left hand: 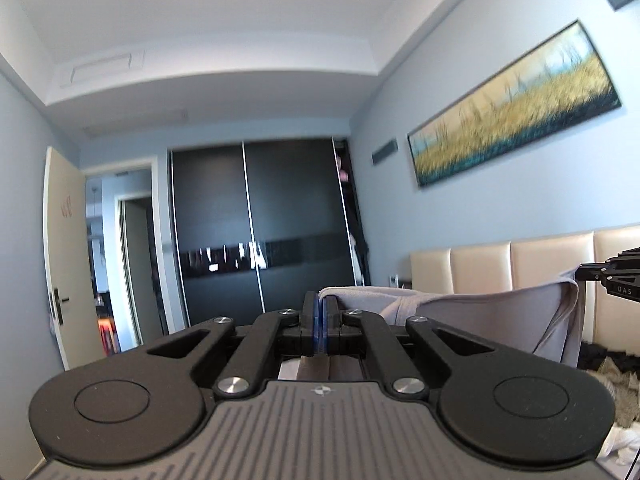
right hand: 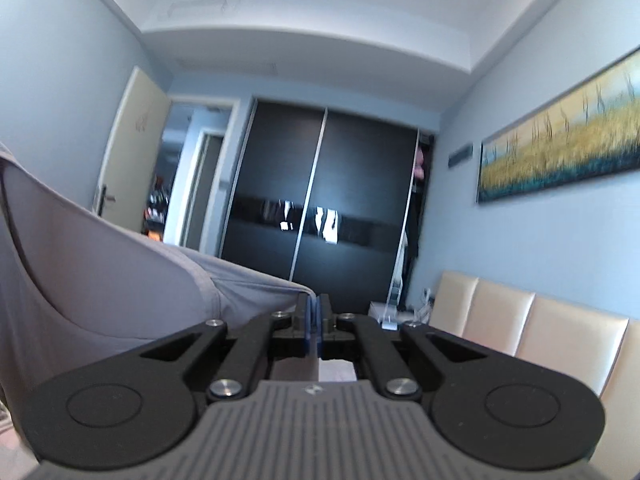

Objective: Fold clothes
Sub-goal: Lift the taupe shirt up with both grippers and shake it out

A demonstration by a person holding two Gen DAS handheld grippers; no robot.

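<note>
Apparently both jaws pinch grey garment [left hand: 480, 316] | right gripper [left hand: 618, 280] label "DAS"

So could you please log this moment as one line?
left tongs: shut on grey garment | right tongs: shut on grey garment | garment lifted, spread between

"DAS" printed white on black right claw [left hand: 618, 280] body.

Pale blue walls, white ceiling. A dark sliding wardrobe [left hand: 264, 232] stands at centre, an open door [left hand: 66, 256] at left, a long painting [left hand: 516, 104] upper right, a beige padded headboard [left hand: 520, 268] lower right.
</note>
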